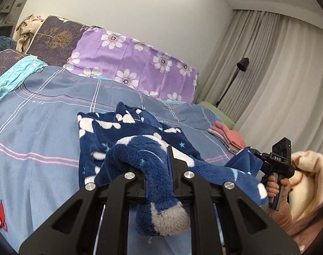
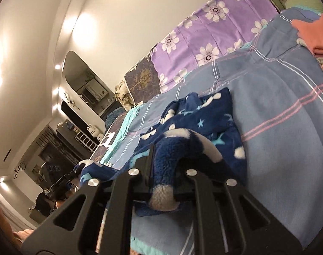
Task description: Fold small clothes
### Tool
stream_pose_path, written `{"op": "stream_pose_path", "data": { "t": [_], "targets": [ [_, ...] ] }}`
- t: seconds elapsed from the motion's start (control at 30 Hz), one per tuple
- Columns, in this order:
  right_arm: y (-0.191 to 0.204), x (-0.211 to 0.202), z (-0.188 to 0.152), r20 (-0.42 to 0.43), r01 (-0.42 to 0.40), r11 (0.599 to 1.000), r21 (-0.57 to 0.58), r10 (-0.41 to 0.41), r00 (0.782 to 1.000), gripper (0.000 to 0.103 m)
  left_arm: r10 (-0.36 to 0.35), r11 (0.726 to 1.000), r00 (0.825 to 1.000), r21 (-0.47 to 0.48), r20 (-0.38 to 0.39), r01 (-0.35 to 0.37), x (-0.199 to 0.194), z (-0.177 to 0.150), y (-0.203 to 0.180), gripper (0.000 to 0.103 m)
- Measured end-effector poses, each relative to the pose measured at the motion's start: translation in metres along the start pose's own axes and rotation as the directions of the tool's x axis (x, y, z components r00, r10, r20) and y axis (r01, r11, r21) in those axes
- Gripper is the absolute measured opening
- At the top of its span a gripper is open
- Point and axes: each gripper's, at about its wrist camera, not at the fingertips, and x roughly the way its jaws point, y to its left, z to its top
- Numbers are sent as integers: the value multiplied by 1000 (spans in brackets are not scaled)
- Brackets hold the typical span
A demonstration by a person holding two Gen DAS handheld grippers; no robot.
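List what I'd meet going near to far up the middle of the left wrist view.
Left tool, shut on the navy fleece garment → blue striped bedcover → purple flowered pillow → white wall.

The left wrist camera sits just behind the left gripper, looking forward along its fingers and slightly down across the bed, with the right gripper off to its right. The right wrist camera sits close behind the right gripper, rolled so the bed tilts. Both views share the fleece garment ahead and the purple pillow beyond.
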Motion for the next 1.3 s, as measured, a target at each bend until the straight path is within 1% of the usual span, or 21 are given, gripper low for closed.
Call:
{"op": "stream_pose_path", "data": {
  "t": [0.2,0.37,0.5,0.63,0.77,0.87,1.07,1.2,1.3],
  "targets": [
    [1,25,25,-1,-8,1000,-31,8,1000,13,17,1000,1000,2,6,-17,18,21,2,13],
    [-4,41,46,10,0,1000,-30,1,1000,13,39,999,999,-20,19,-39,28,36,12,13],
    [-9,59,64,11,28,999,-38,-28,1000,13,67,997,997,-38,26,-66,40,49,23,13],
    [-19,83,78,-1,82,996,-30,-82,997,13,91,995,996,-51,15,-90,61,63,36,13],
    [-38,113,87,-38,128,992,-1,-128,991,13,126,988,992,-89,-21,-128,93,71,60,13],
    [-58,139,90,-77,170,985,19,-168,983,13,148,981,987,-119,-57,-154,119,72,80,13],
    [-93,178,80,-149,240,970,48,-231,961,13,202,966,968,-134,-152,-222,168,61,115,14],
    [-110,189,74,-182,246,967,65,-231,956,13,208,957,957,-161,-201,-241,188,48,136,16],
    [-112,190,74,-186,241,969,56,-227,956,14,201,957,958,-170,-203,-237,193,44,141,18]
  ]
}}
